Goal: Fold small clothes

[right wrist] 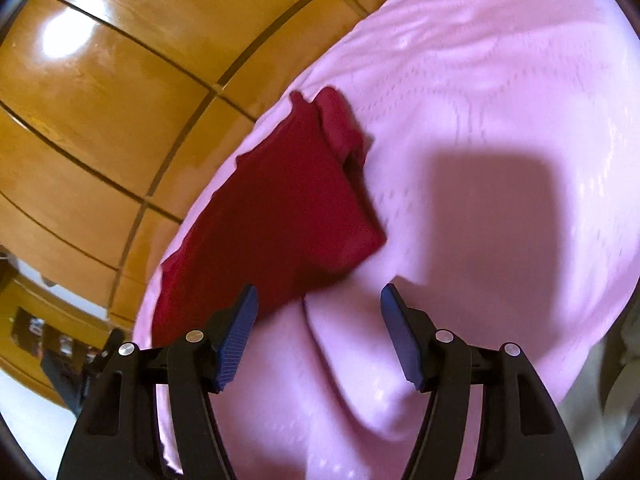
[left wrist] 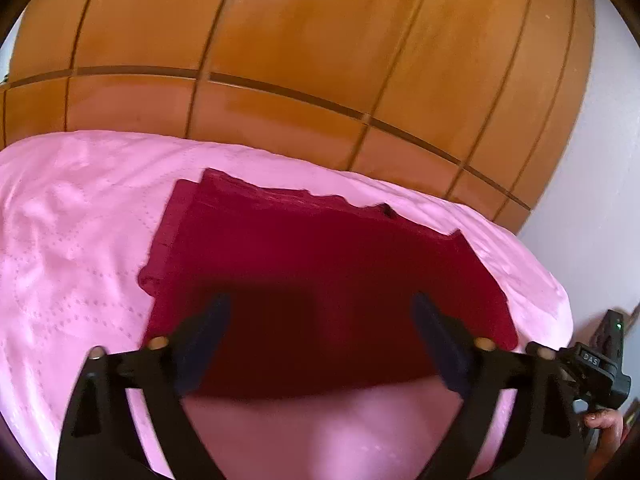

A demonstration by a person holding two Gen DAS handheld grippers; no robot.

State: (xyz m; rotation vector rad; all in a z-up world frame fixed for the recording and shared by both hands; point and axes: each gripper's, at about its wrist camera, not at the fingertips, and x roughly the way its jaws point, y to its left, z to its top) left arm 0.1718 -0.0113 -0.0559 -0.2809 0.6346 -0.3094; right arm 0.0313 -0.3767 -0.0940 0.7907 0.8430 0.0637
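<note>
Bare pink sheet right of red garment; wooden wardrobe blocks far side.

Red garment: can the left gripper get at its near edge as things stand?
Probably yes. The left gripper is open and hangs over the red garment, which lies flat on the pink bedspread. Nothing lies between its fingers and the cloth; the right gripper is open, off to the side.
</note>
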